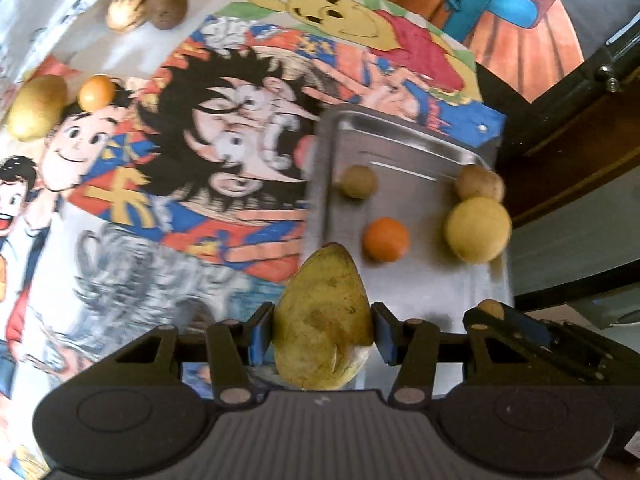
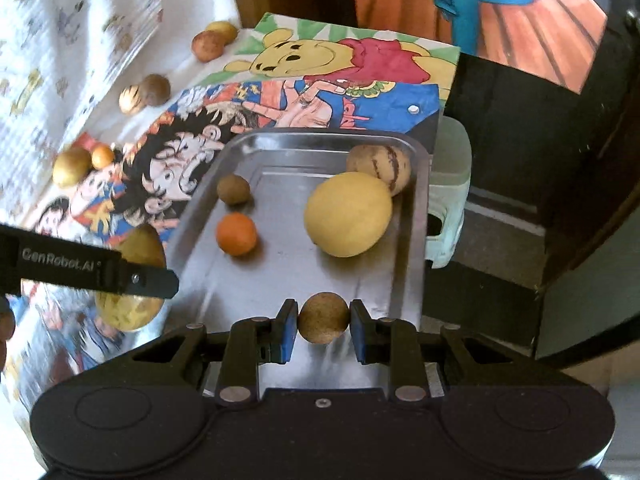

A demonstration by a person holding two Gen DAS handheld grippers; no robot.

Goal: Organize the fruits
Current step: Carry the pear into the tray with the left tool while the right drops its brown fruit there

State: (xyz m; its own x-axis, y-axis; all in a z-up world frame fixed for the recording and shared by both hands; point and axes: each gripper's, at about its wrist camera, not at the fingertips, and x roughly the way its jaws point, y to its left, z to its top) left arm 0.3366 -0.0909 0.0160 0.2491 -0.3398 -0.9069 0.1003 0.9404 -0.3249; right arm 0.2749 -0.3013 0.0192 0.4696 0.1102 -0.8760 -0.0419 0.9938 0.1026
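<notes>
We're looking down both sets of tongs at once. The left tongs are pinching a big yellow-green mango, the blue pads pressed against its two sides, jaws set about a third apart to fit it. The mango hangs over the near left corner of the metal tray, above the edge where the tray meets the cartoon cloth covering the desk.

The right tongs are pinching a small round brown fruit, pads tight on either side, jaws as close as they get around it. We see this fruit held above the near end of the tray.

Inside the tray, four fruits lie loose: a small brown one at the far left, an orange just nearer than it, a large yellow round fruit on the right, and a striped pale fruit touching it in the far right corner.

Out on the cloth, more fruit waits in pairs: a yellow-green one beside a small orange one, a pale striped one touching a brown one, and another pair at the far edge.

From the right view, the left tongs' black arm crosses in front of the mango.
</notes>
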